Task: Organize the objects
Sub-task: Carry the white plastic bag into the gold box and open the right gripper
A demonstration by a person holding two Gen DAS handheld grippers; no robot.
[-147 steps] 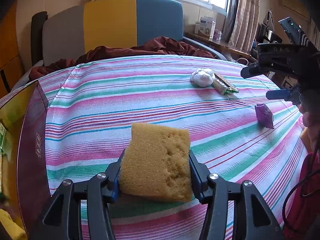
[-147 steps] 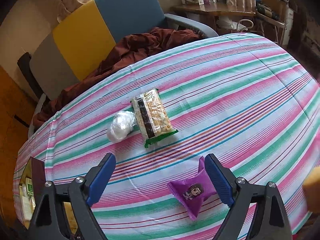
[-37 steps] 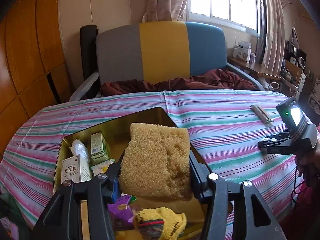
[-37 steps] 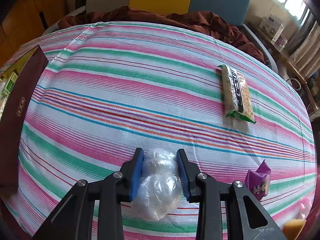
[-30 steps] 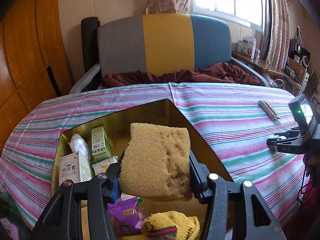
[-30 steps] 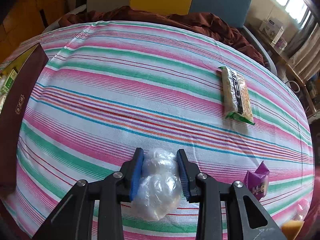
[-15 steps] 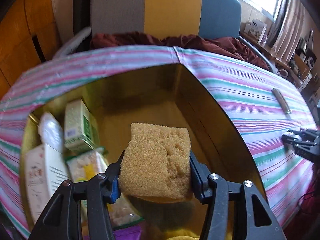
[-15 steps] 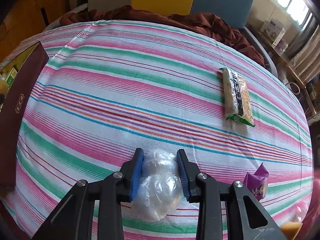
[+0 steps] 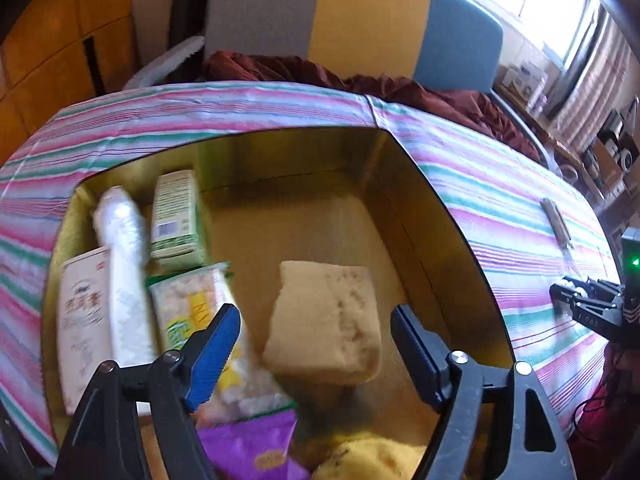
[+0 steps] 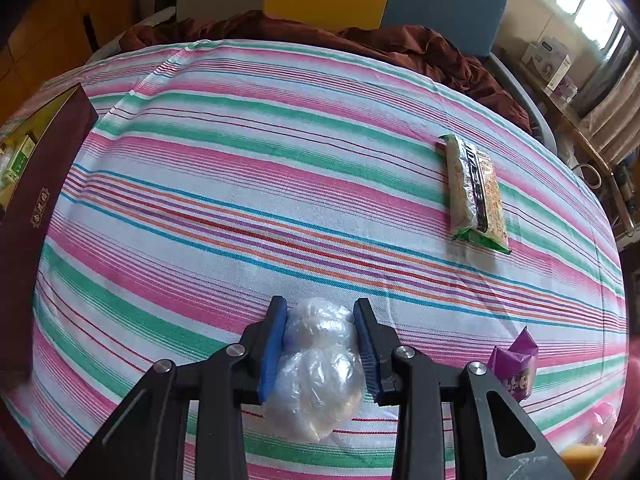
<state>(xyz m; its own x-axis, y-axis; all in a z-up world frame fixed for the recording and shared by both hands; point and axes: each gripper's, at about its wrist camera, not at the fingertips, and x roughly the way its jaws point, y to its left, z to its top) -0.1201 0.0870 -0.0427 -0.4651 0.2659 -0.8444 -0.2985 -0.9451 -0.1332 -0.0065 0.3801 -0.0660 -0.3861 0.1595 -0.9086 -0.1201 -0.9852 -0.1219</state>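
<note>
My left gripper (image 9: 316,316) is open over a gold-lined box (image 9: 424,216). A yellow sponge (image 9: 324,320) lies free between its jaws, down in the box. The box also holds a green carton (image 9: 176,216), a white wrapped roll (image 9: 124,264), a white carton (image 9: 80,320), a snack pack (image 9: 196,312), a purple packet (image 9: 248,448) and a yellow knit item (image 9: 372,460). My right gripper (image 10: 320,332) is shut on a clear plastic-wrapped ball (image 10: 316,372) above the striped tablecloth (image 10: 240,200). The right gripper also shows in the left wrist view (image 9: 576,304).
A long snack bar pack (image 10: 476,192) lies on the cloth at the far right. A purple packet (image 10: 516,368) lies near the right edge. The box's dark red side (image 10: 36,188) shows at the left. A striped chair with a maroon cloth (image 10: 360,40) stands behind the table.
My left gripper has lowered over the box, opened and let go of the sponge, which now lies in the box. The right gripper still holds the wrapped ball and has barely moved.
</note>
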